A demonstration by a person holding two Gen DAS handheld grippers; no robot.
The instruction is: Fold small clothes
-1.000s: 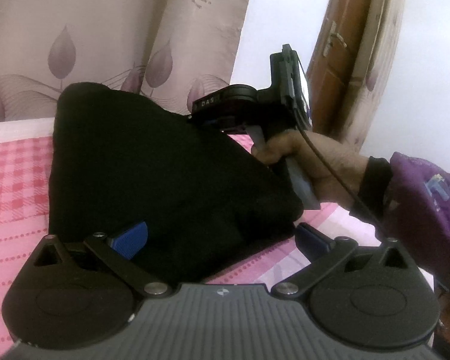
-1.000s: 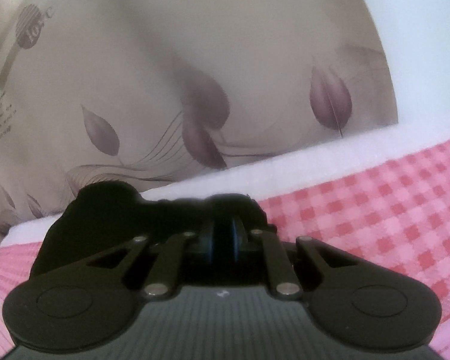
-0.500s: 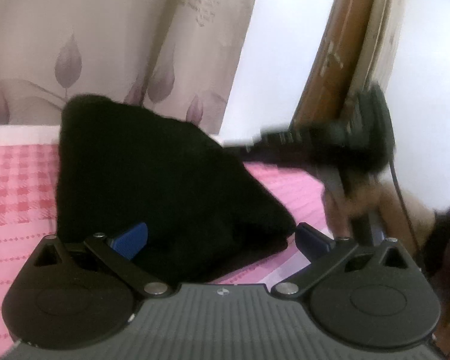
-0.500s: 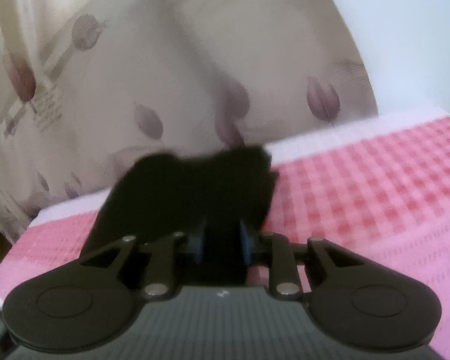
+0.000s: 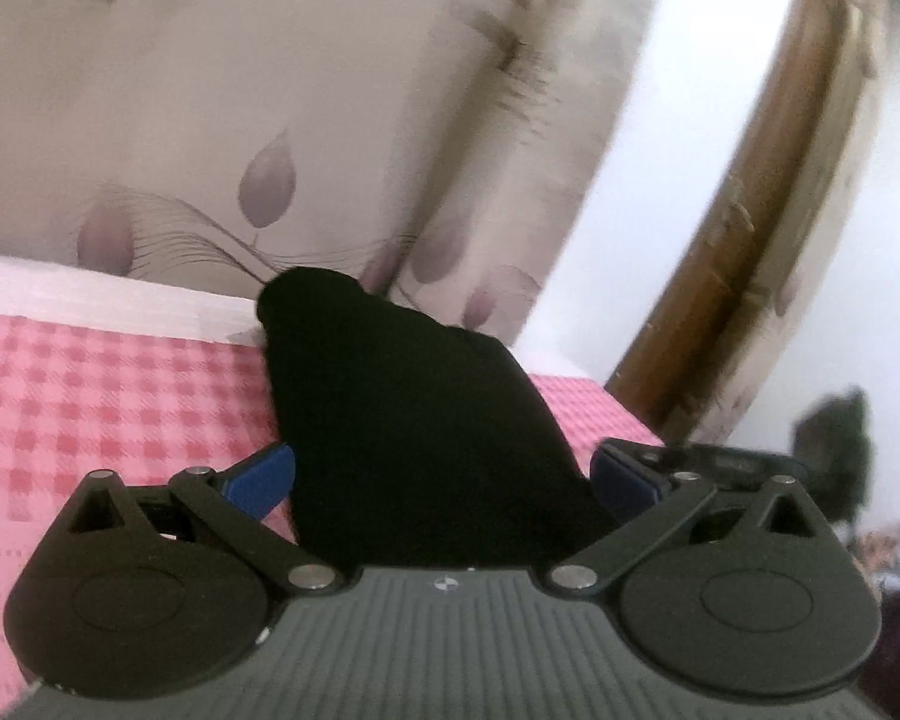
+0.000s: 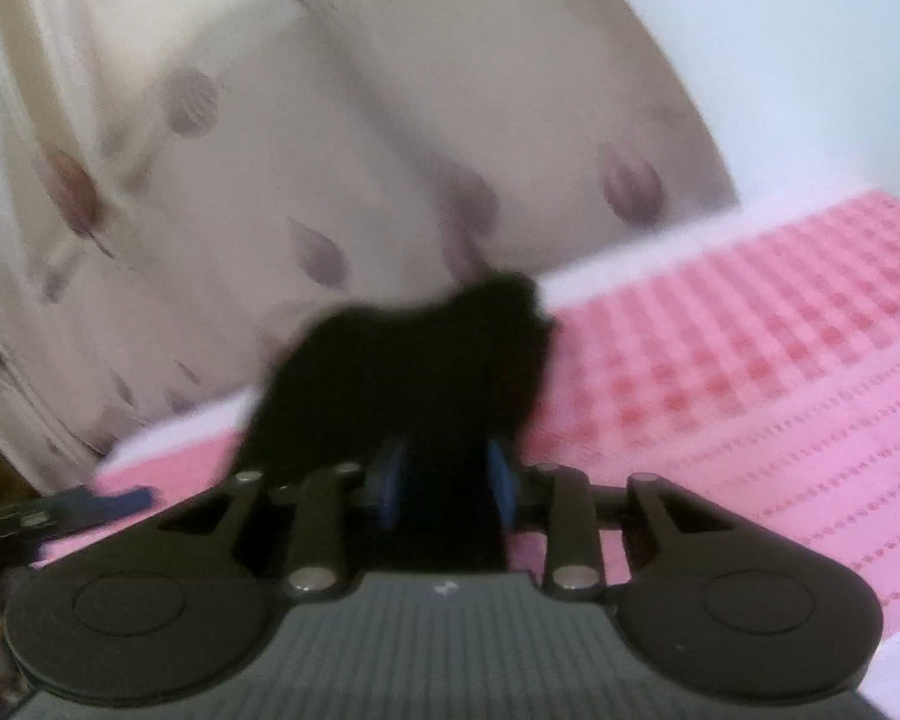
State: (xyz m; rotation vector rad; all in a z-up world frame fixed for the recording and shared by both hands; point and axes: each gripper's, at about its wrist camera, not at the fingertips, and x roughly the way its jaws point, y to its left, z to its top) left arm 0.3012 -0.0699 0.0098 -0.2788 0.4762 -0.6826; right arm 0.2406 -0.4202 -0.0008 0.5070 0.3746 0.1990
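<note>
Pink checked bed (image 5: 90, 396): black garment (image 5: 414, 432), outline blurred, peak toward curtain (image 5: 210, 120); left hand-held gripper (image 5: 444, 474) spread wide around it; right hand-held gripper (image 6: 447, 480) pinching it.

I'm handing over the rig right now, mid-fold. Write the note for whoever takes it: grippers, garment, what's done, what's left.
Left gripper: jaws open wide, one on each side of the black garment, not gripping it.
Right gripper: jaws closed on a bunch of the black garment, holding it up; the view is motion-blurred.
Garment: over the pink checked cloth, near the curtain side; part is raised, and how much rests on the cloth cannot be told.
Done: one part grasped and lifted.
Left: probably lay the held part down, smooth it, and finish the fold; no neat fold shows yet.
</note>
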